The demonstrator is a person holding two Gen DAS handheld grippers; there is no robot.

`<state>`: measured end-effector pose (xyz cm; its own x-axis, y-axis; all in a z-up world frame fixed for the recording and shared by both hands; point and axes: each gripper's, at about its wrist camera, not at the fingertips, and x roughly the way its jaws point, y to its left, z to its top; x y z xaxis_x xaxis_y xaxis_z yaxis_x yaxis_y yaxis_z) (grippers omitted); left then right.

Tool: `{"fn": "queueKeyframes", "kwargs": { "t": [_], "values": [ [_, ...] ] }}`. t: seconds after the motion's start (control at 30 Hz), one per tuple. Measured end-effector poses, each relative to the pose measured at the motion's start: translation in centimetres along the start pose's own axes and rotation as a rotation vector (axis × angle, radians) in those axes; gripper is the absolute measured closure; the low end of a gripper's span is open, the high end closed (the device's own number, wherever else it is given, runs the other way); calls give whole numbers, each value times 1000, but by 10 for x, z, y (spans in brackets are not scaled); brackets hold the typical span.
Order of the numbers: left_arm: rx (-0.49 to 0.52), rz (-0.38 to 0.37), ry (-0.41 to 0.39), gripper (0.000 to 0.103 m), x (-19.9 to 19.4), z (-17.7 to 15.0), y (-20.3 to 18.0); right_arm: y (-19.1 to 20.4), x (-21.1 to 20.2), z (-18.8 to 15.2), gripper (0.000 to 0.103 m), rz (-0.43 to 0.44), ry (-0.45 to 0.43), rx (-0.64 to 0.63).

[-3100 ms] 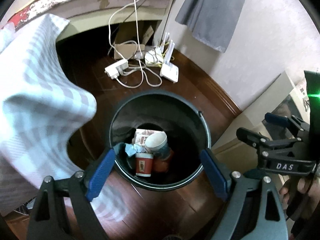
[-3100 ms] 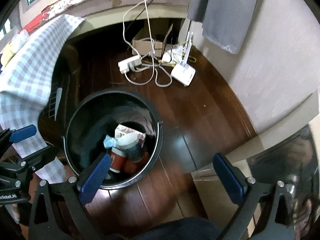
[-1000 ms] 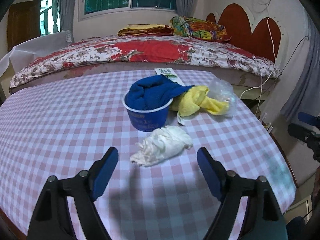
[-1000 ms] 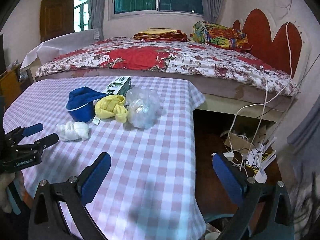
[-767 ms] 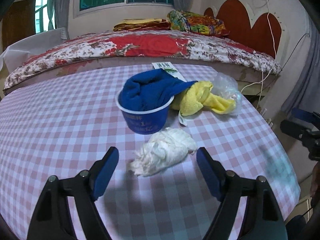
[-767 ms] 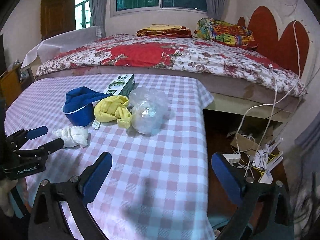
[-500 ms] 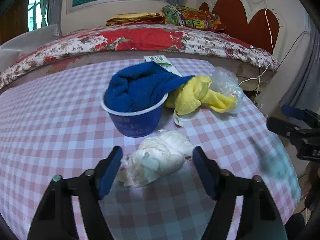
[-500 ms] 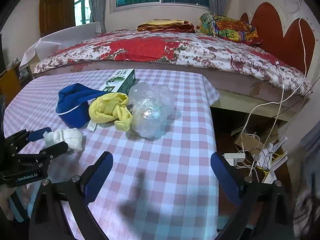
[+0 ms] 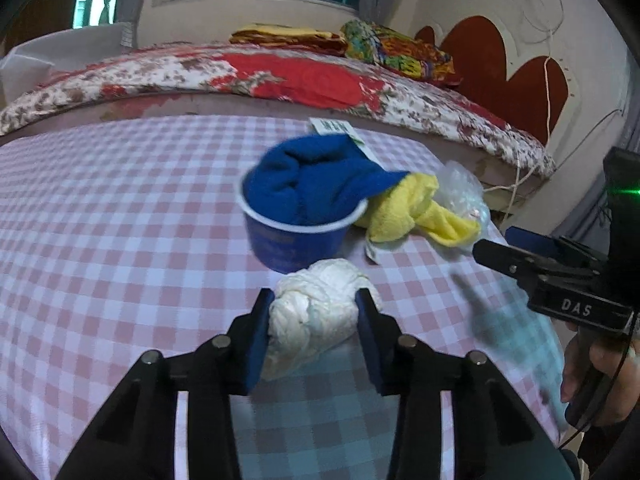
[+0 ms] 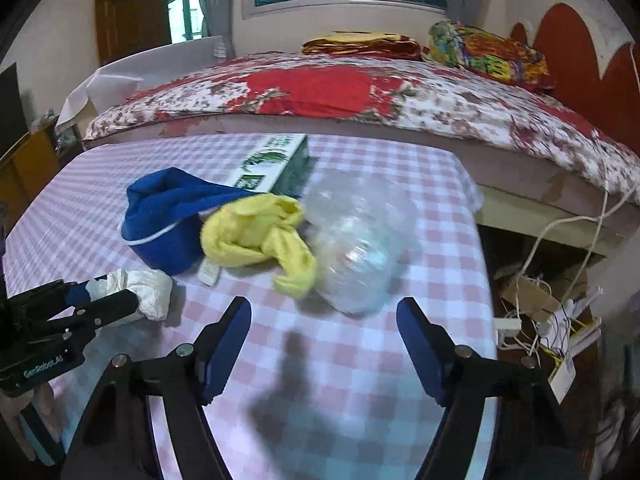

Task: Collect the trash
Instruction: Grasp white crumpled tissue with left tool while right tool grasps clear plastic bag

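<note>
A crumpled white tissue wad (image 9: pixel 316 304) lies on the pink checked tablecloth (image 9: pixel 120 240). My left gripper (image 9: pixel 314 310) is shut on the wad, one blue pad on each side; it also shows in the right wrist view (image 10: pixel 108 296) holding the wad (image 10: pixel 148 288). Behind it stands a blue paper cup (image 9: pixel 296 236) stuffed with blue cloth. A yellow cloth (image 10: pixel 260 236) and a crumpled clear plastic bag (image 10: pixel 356 248) lie to its right. My right gripper (image 10: pixel 324 320) is open and empty, just short of the plastic bag.
A green and white box (image 10: pixel 276 160) lies behind the cup. A bed with a red floral cover (image 10: pixel 360 92) stands beyond the table. The table's right edge (image 10: pixel 480 240) drops to a floor with cables and a power strip (image 10: pixel 540 320).
Both grippers have left the bin and come up to the table. My left gripper moved forward and closed on the white wad. My right gripper moved closer to the plastic bag.
</note>
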<state>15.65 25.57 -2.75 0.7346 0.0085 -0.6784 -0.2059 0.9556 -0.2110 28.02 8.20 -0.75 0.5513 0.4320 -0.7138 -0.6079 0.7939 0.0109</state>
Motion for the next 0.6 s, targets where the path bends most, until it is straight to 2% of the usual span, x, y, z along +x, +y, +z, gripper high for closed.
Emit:
{"fn": "queueKeyframes", "kwargs": {
  "t": [0.13,0.3,0.43,0.53,0.6],
  "values": [
    [-16,18,-5,61,0,0,8,-2,6,5,29,-20,-3,15],
    [-29,32,-18,61,0,2,14,-16,-2,12,29,-26,-61,75],
    [-24,60,-35,61,-3,3,14,-23,18,28,29,-58,-31,98],
    [-21,76,-42,61,-5,4,16,-30,37,33,39,-28,12,141],
    [-22,77,-40,61,-5,3,16,-32,46,31,55,10,42,158]
  ]
}}
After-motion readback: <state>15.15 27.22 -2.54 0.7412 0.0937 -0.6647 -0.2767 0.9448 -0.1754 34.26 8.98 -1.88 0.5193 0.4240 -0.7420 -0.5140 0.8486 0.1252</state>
